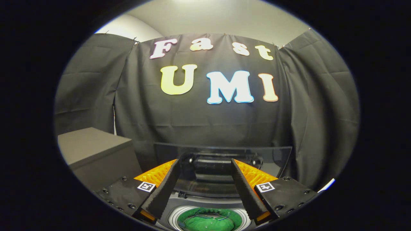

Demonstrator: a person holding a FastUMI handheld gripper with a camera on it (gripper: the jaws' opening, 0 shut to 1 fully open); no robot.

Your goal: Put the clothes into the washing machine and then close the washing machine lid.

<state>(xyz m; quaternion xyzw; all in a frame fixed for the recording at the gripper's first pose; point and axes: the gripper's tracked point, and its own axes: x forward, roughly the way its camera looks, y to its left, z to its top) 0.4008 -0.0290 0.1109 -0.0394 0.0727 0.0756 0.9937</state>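
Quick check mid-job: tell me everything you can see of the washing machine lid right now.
The washing machine lid stands raised behind the drum opening, a dark, glossy, see-through panel leaning back toward the booth's wall. Its hinge hardware shows at the base, between the fingers. It is still open; green clothes lie in the drum below. The gripper is open just before it, fingers spread, touching nothing.

Green clothes [207, 222] in white-rimmed washing machine [173, 215], grey box [93, 150].

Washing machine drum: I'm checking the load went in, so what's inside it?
Green clothing lies inside the round white-rimmed washing machine drum, below the open gripper. The dark lid stands raised behind. The gripper's fingers cover the drum's sides.
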